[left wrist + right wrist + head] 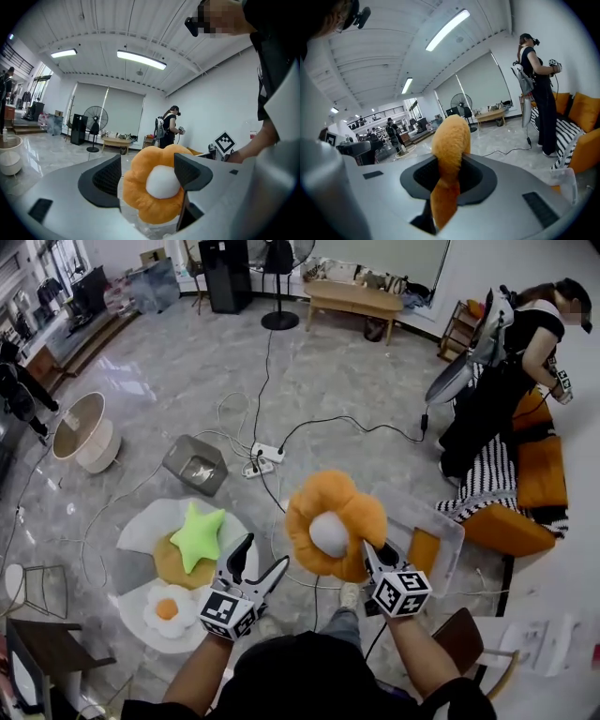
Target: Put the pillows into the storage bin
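In the head view my right gripper [368, 554] is shut on the lower edge of an orange flower pillow [328, 512] with a white centre, held up in the air. The right gripper view shows the jaws [446, 177] pinching the pillow's plush rim [451, 138]. My left gripper [263, 556] stands open and empty, just left of the pillow and apart from it. In the left gripper view the flower pillow [140, 199] shows beyond the parted jaws [147, 176]. A clear plastic storage bin [448, 526] sits on the floor to the right, with something orange [424, 549] in it.
On the floor at the left lie a green star pillow [197, 535], a fried-egg pillow [169, 610] and a white pillow [145, 526]. Cables and a power strip [267, 454] cross the floor. A grey box [195, 465] and a round table [82, 432] stand further left. A person [497, 381] stands by the orange sofa [539, 474].
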Available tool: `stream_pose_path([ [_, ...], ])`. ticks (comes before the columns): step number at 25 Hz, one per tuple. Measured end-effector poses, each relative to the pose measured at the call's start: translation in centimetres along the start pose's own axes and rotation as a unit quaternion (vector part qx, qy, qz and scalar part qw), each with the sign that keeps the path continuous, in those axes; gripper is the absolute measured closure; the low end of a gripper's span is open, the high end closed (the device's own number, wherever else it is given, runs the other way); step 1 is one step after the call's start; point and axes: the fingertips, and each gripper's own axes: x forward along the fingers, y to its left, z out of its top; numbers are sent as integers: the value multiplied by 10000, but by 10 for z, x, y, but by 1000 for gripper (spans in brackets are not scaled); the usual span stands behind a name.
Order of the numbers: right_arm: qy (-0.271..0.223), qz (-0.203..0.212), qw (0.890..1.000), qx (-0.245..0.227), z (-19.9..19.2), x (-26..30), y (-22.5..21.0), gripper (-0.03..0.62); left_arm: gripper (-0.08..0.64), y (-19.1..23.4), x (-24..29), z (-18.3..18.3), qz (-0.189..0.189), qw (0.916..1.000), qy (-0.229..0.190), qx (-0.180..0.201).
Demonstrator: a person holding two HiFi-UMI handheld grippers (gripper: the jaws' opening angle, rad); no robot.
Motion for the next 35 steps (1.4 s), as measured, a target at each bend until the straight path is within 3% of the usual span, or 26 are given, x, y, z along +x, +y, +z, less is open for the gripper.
stream_pose_path([
  [4,122,-201,9990,367,-2,-4,-84,495,195,-30,56,-7,86,9999,19,-143],
  [13,679,-806,9939,312,-14,-1,-245,495,195,-91,174,-40,30,9983,503,-280],
  [18,958,-1199,9878,267,-46,10,-296,495,195,-110,223,-84,-308,9957,829,-264],
  [26,1235,-2045,9685,695,-134,23,-365,494,195,-121,265,-162,-803,9877,1316,-264],
  [35,1252,-2708,9472,1176,-208,49,-421,489,195,-92,264,-249,-677,9817,1740,-376],
])
